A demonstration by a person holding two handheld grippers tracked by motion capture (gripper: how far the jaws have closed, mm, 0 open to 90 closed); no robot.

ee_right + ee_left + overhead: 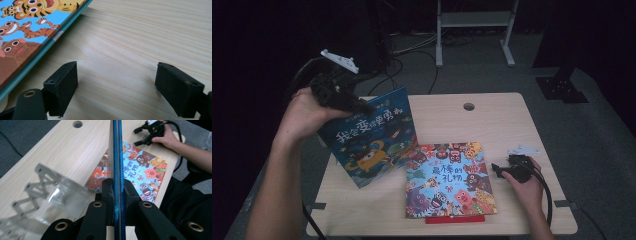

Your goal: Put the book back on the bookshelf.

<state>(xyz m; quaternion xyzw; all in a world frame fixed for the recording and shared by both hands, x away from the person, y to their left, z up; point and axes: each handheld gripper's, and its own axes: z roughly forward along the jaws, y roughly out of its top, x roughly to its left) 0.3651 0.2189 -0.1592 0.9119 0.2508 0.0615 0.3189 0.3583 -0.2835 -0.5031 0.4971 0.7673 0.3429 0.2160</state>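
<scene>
Dark room, grey carpet (602,130), wooden table (492,115)

Bare table (497,120) lies open beyond the flat book (449,179); the lifted book (369,135) blocks the left.

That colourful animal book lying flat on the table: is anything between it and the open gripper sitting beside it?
Nothing visible. The right gripper rests open on bare table, and the animal book lies just beside it with only wood between. The blue book is held up by the left gripper, off to the other side.

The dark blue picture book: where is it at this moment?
In the high view the dark blue picture book is at the table's left, tilted, clamped in the left hand-held gripper, beside the flat monster book.
</scene>
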